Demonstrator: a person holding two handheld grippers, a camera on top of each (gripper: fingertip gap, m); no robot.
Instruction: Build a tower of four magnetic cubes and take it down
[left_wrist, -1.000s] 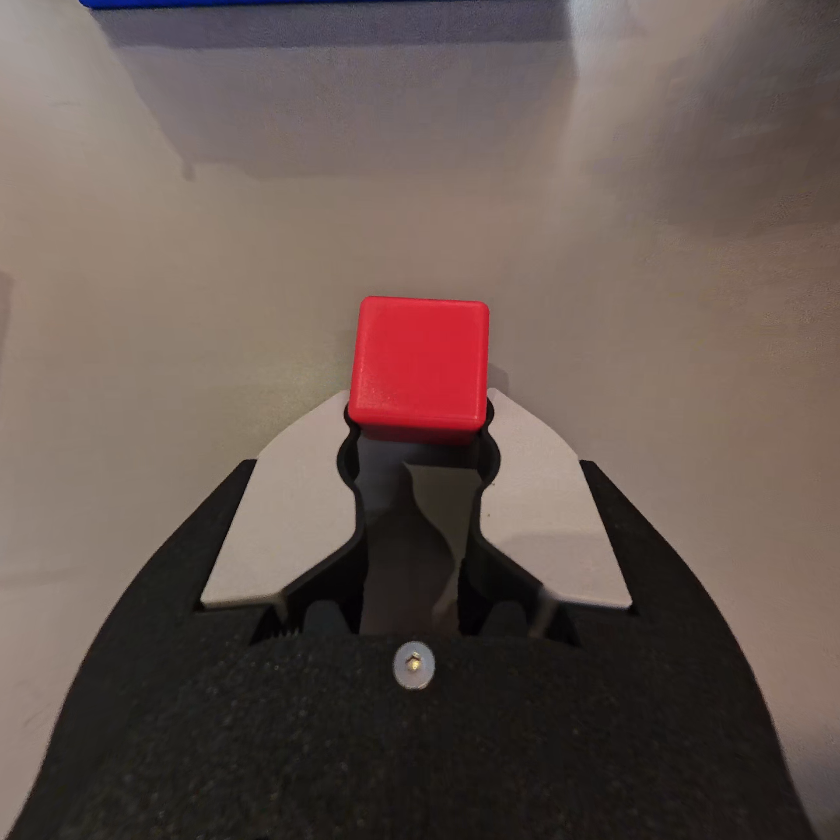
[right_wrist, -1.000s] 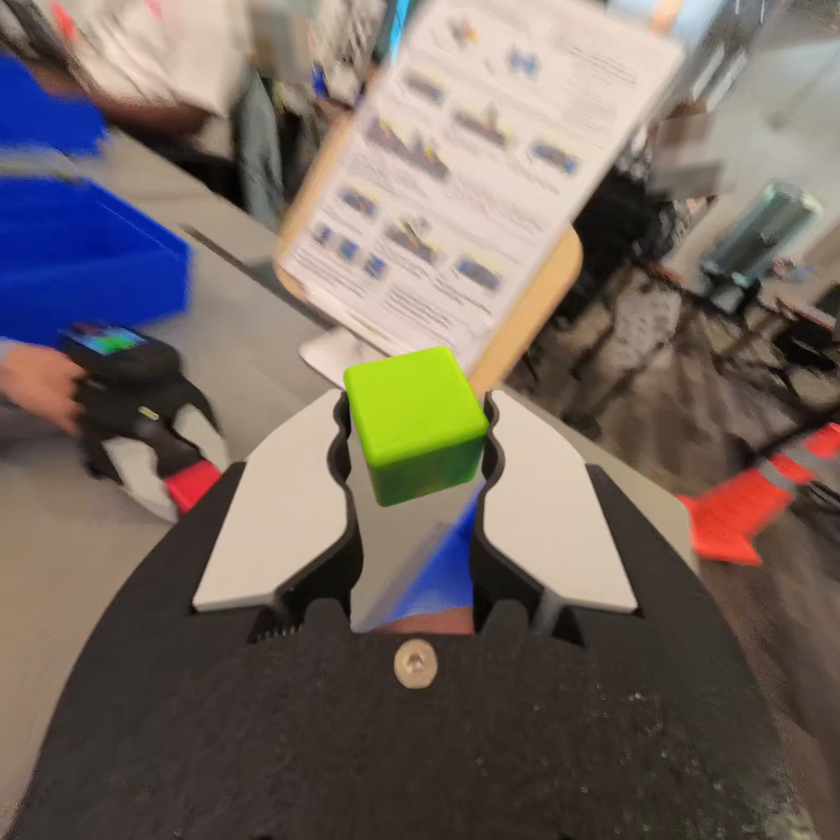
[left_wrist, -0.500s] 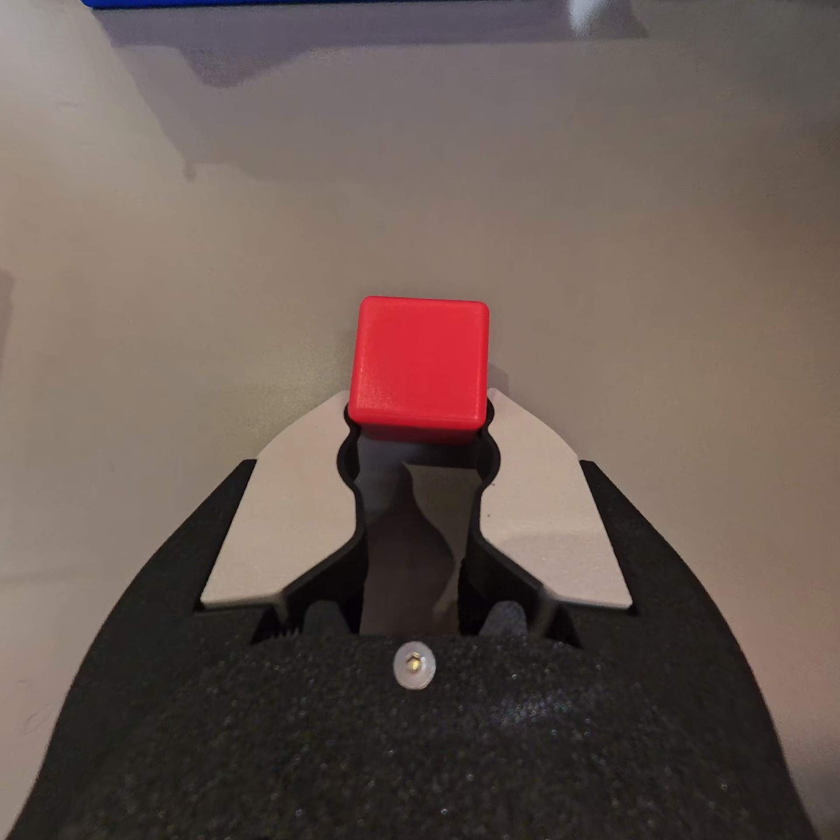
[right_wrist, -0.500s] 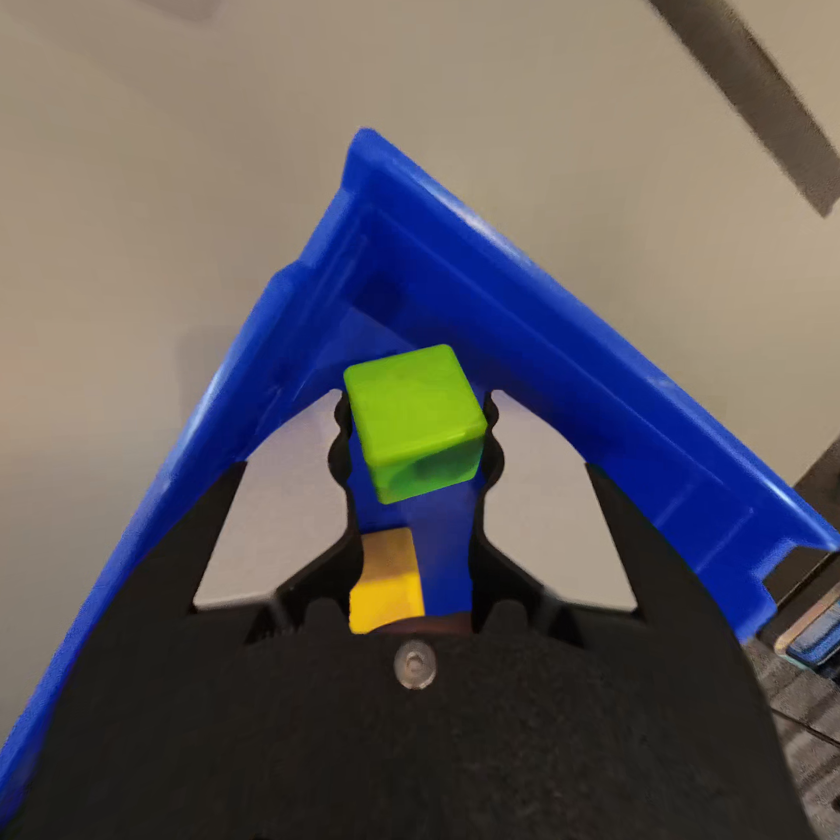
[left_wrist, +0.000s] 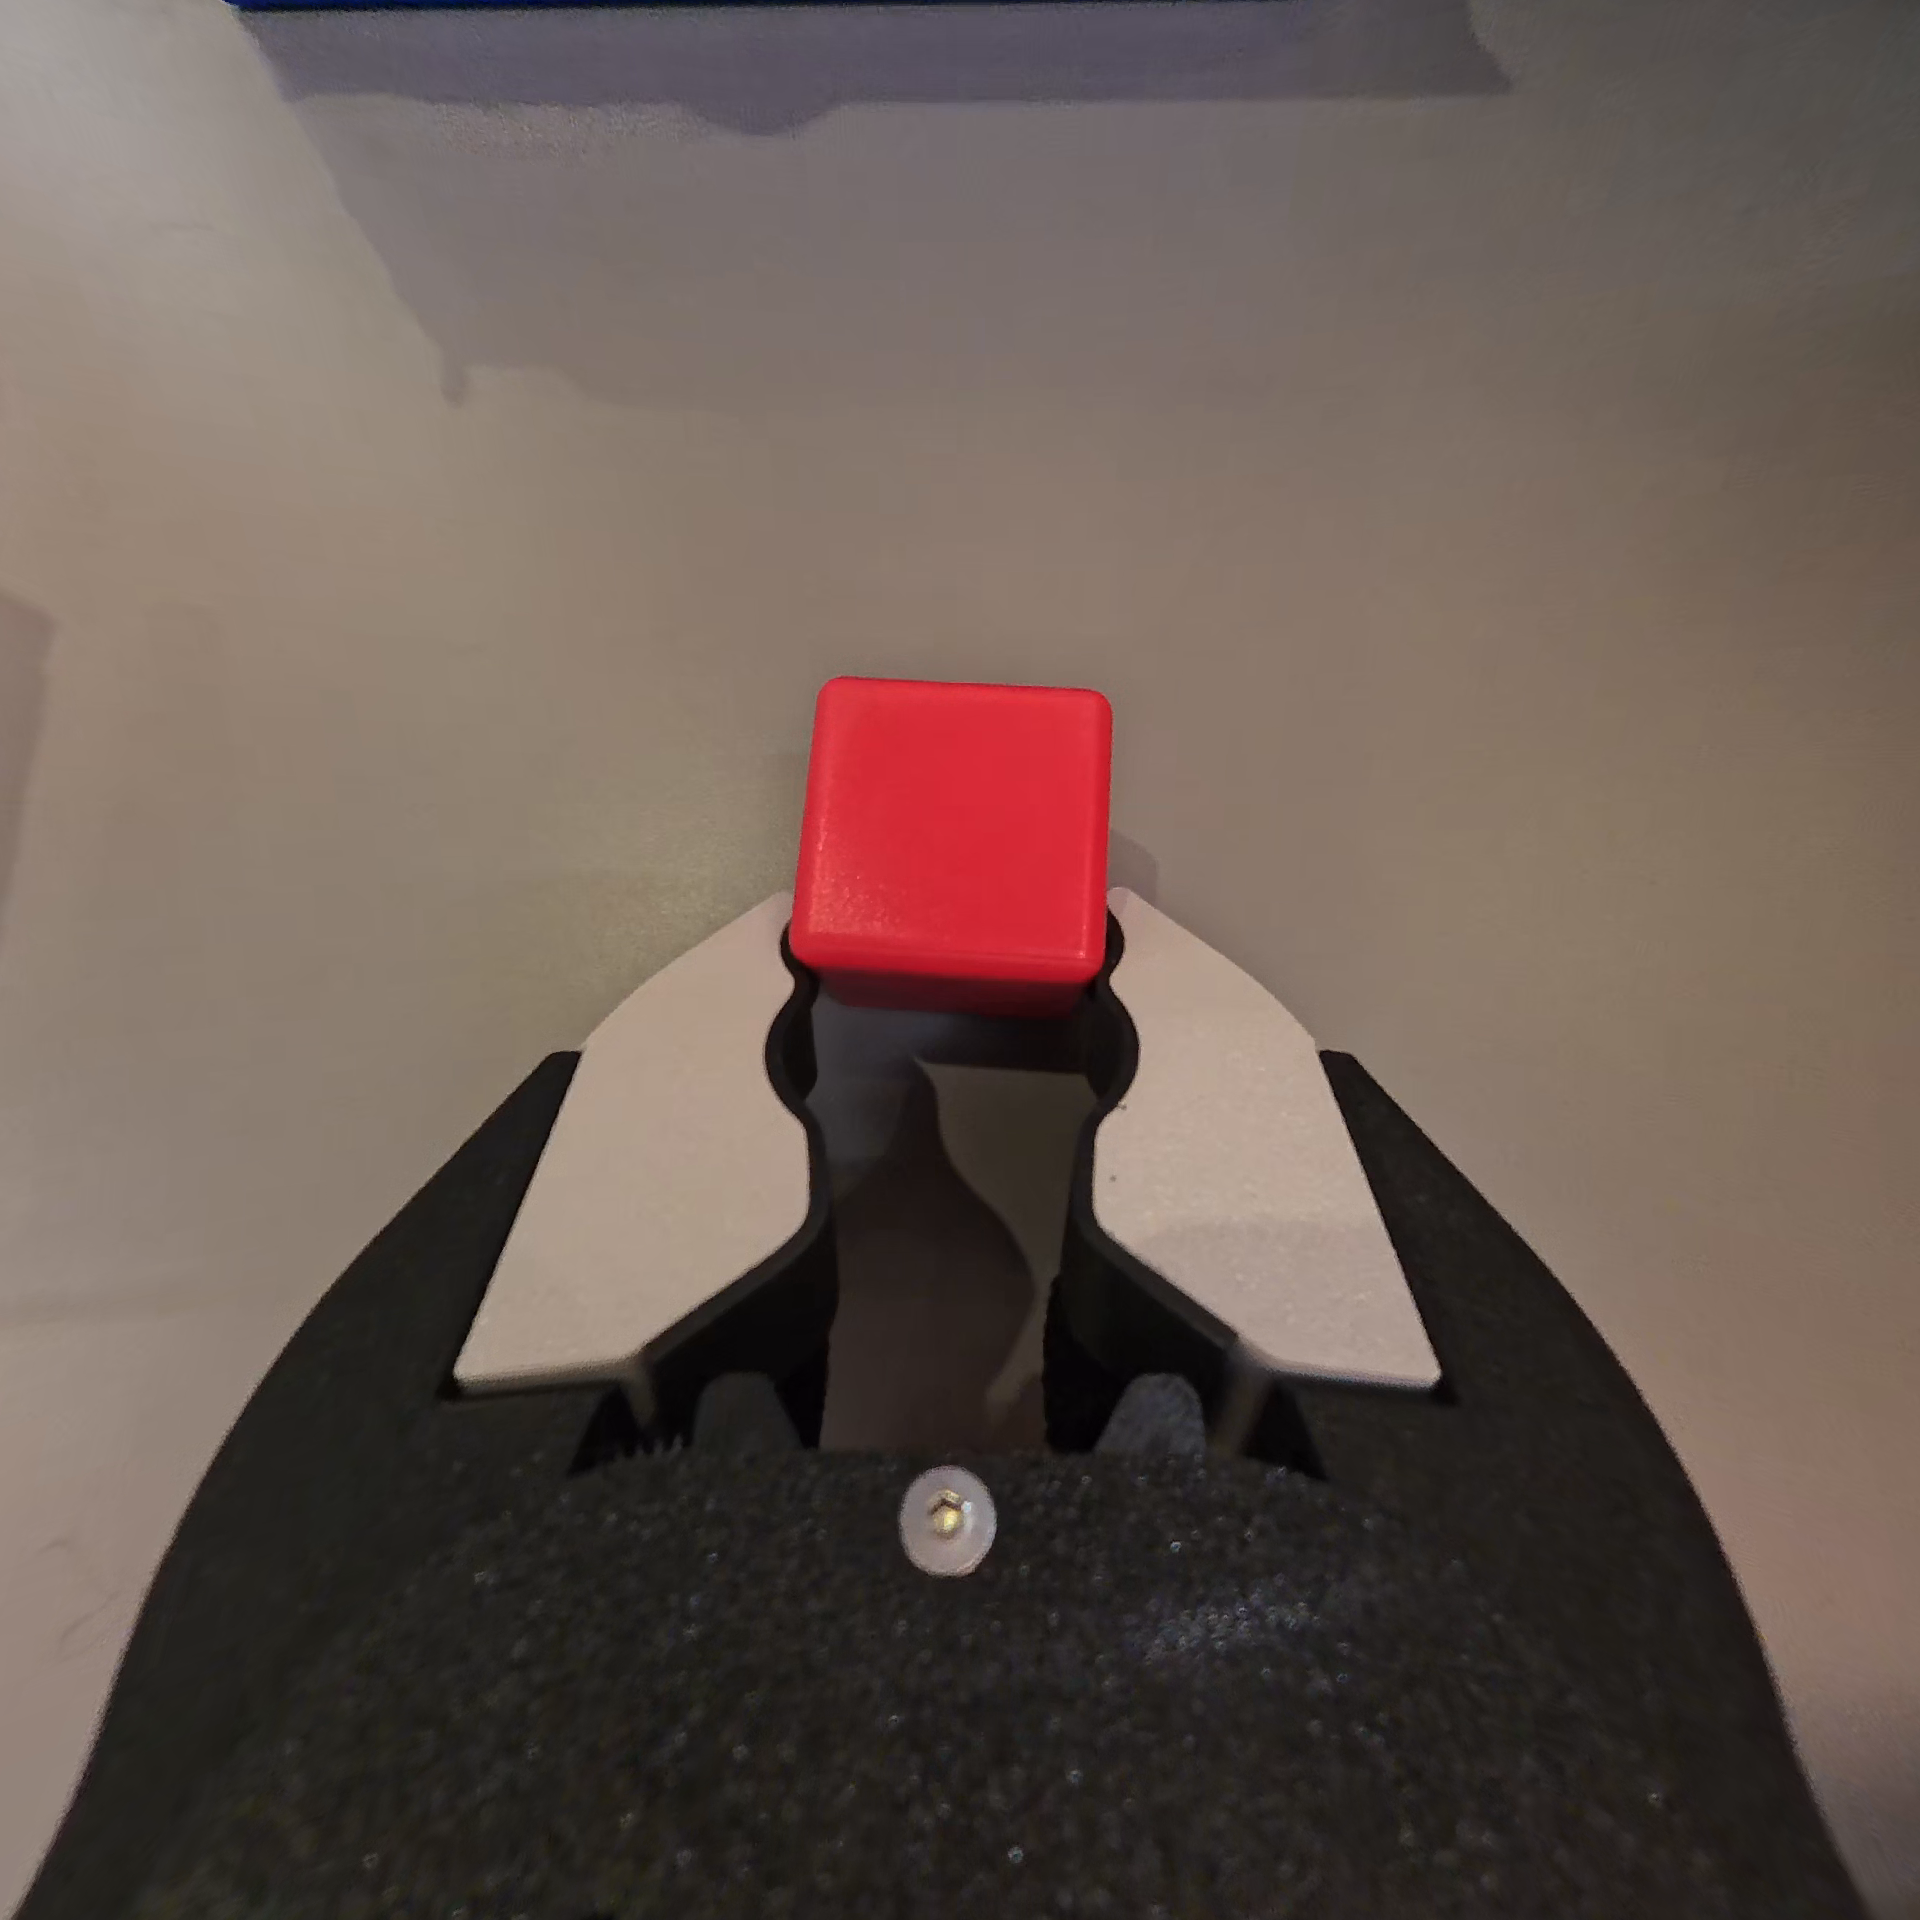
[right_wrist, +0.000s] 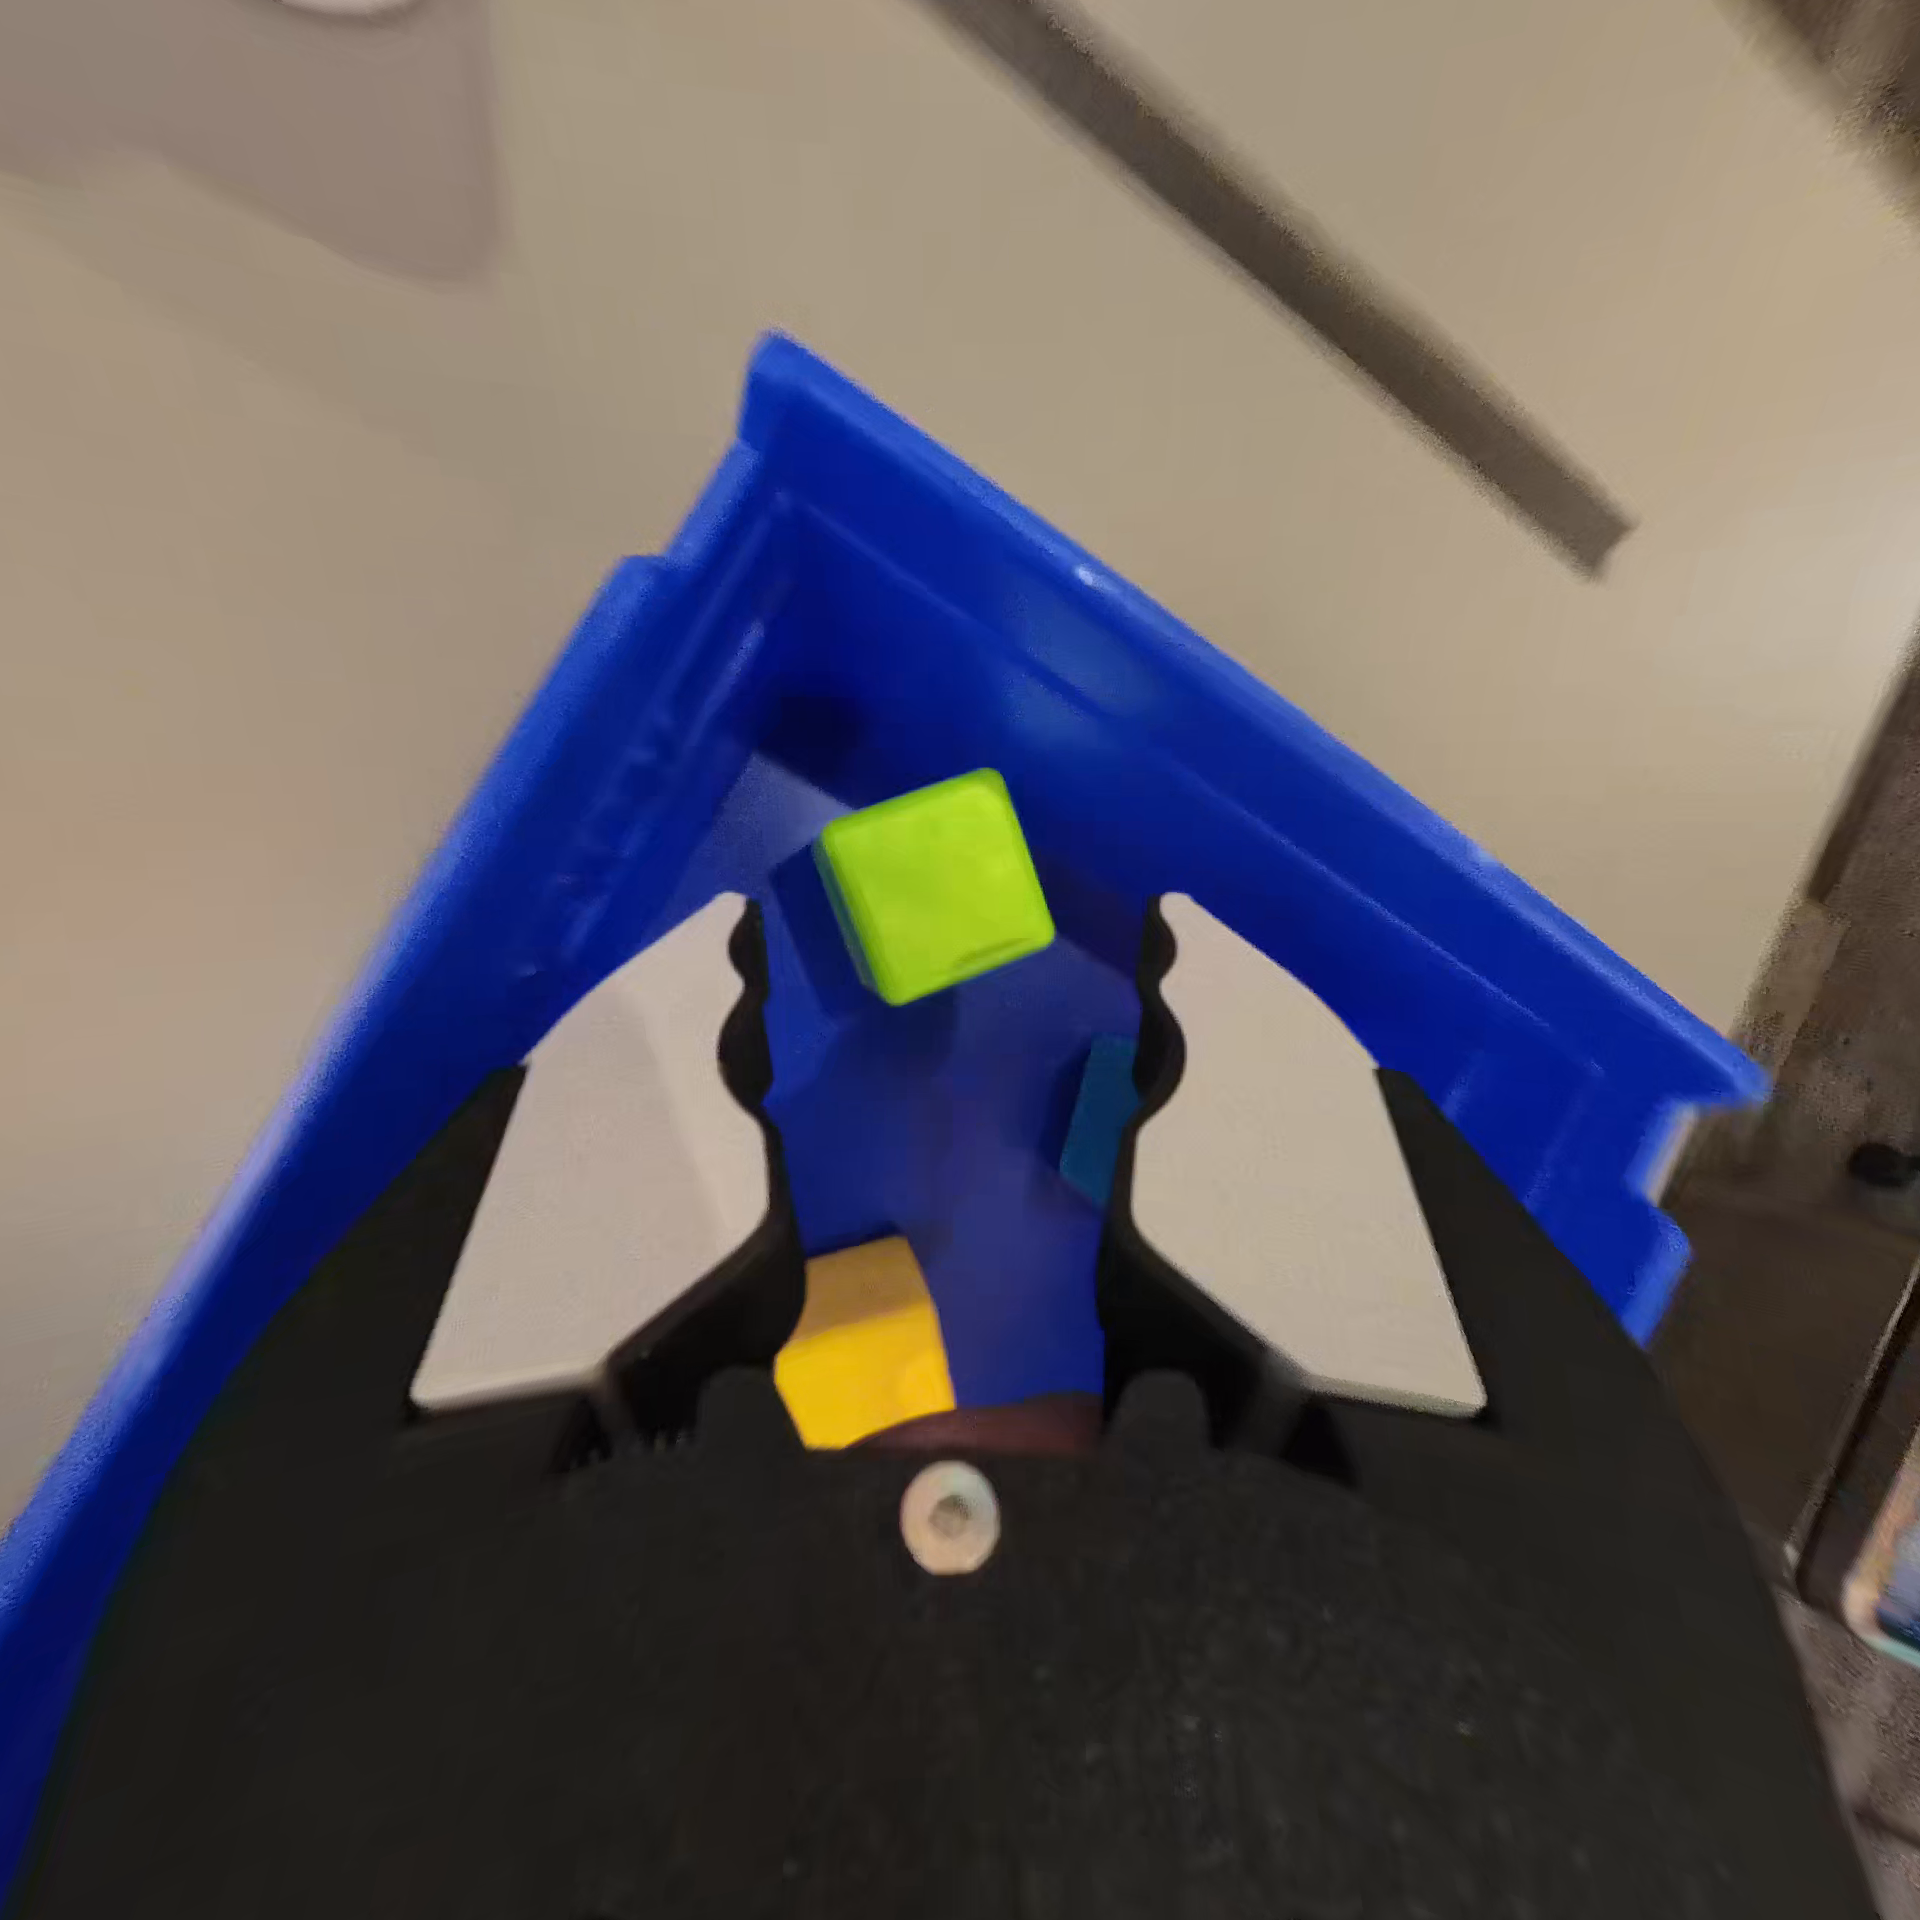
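The red cube (left_wrist: 951, 831) shows only its top and a strip of its near face; the rest sits hidden between the left gripper's (left_wrist: 951, 961) fingertips. At twelve o'clock, the blue bin (left_wrist: 727, 4) is cut to a sliver. In the blurred right wrist view, a dark blue cube (right_wrist: 1099, 1117) at three o'clock and a yellow cube (right_wrist: 862, 1345) at six o'clock are partly covered by the right gripper (right_wrist: 951, 920).

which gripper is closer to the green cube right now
Right. The right gripper hangs open directly over the green cube in the blue bin. The left gripper is clamped on the red cube, bin edge beyond it.
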